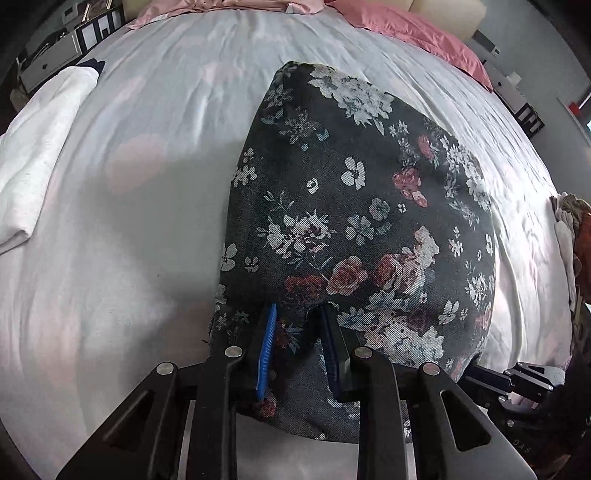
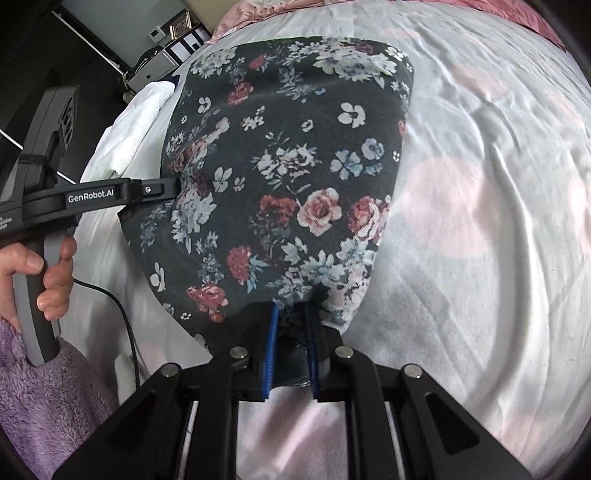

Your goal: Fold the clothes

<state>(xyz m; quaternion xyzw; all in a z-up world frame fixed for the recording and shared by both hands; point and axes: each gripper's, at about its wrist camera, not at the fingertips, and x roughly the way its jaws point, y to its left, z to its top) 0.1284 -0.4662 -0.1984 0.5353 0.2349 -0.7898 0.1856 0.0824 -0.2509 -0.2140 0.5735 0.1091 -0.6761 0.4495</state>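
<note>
Dark floral-print fabric garment (image 1: 354, 206) is spread on the white bed sheet with faint pink blotches (image 1: 155, 110), long axis running away from both cameras toward the pink pillows (image 1: 417, 33) at the head of the bed.

Far left, a folded white cloth (image 1: 40, 155) is seen lying on the sheet, well apart from the garment's left edge. It is not involved in this step.

The left gripper (image 1: 297, 321) is set at the garment's near-left corner. Its jaws are narrow, and the hem is bunched between the blue ribbed pads (image 1: 267, 343); it is read as clamped on the fabric. In the right wrist view its black body, gripped by a hand (image 2: 40, 273) above a purple fleece sleeve (image 2: 55, 398), is seen at the garment's left edge.

The right gripper (image 2: 291, 314) is placed at the near-right corner, jaws narrow, a fold of the hem pinched between its pads (image 2: 274, 343).

Key relation: both grips are on the near hem, one per corner, neither nearer to the far edge; the whole cloth lies ahead of the fingertips, apparently flat on the sheet.

Judgement: the hem should be carried forward along the long axis to meet the far edge, both corners kept level. Risk: uneven travel skews the fold; a thin pinch may slip.

Far right, a pile of mixed clothes (image 1: 576, 236) is visible at the bed edge.
</note>
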